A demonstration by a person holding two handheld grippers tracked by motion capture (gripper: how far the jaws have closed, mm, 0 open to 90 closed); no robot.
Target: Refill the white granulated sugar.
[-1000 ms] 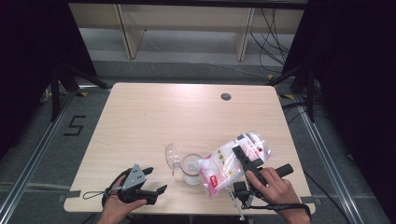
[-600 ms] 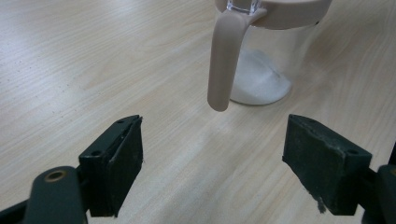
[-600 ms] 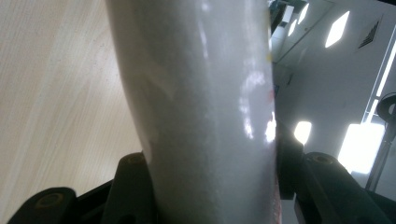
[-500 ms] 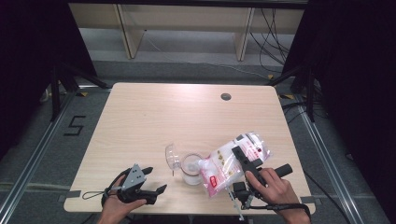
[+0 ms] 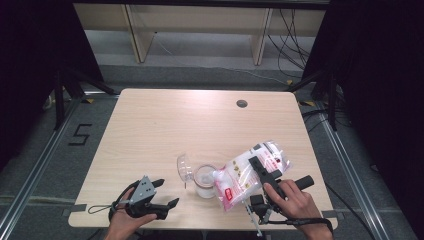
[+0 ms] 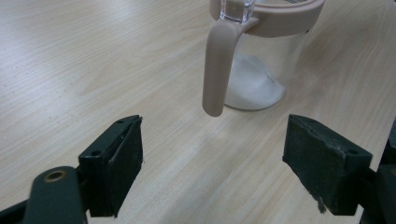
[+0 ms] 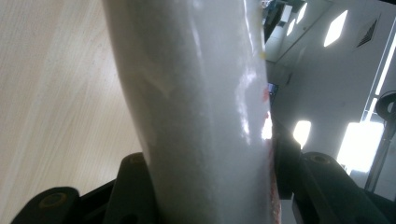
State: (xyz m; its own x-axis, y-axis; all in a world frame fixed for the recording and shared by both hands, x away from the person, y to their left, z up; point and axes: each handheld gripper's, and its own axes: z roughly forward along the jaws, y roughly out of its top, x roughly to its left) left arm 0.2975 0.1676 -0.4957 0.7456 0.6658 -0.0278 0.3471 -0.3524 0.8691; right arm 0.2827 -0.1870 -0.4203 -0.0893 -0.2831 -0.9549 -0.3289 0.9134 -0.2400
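Looking down from the high view, I've got the light wooden table [image 5: 165, 125] spread across the middle of the frame. Lower right of centre, the clear plastic bag of white powder with red print [image 5: 250, 172] is tipped down to the left, its mouth right over the clear glass jar with the beige plastic rim and handle [image 5: 204, 181], whose clear lid [image 5: 184, 167] stands flipped up on its left. The jar already holds a small heap of white powder, which I can see in the left gripper view [image 6: 254, 86].

My right gripper [image 5: 260, 170] has its jaws clamped around the bag's middle; in the right gripper view the bag [image 7: 201, 112] bulges between both black jaws, pressed on either side. My left gripper [image 5: 162, 192] sits at the lower left of the high view, jaws spread wide with nothing between them, pointing at the jar's handle [image 6: 215, 65] but well short of it.

Risks, as I judge them: nothing steadies the jar, so a nudge from the bag could slide or tip it. If the soft bag sags or slips in the jaws, powder could miss the narrow rim and spill across the table. Tilting steeper could dump a sudden rush.
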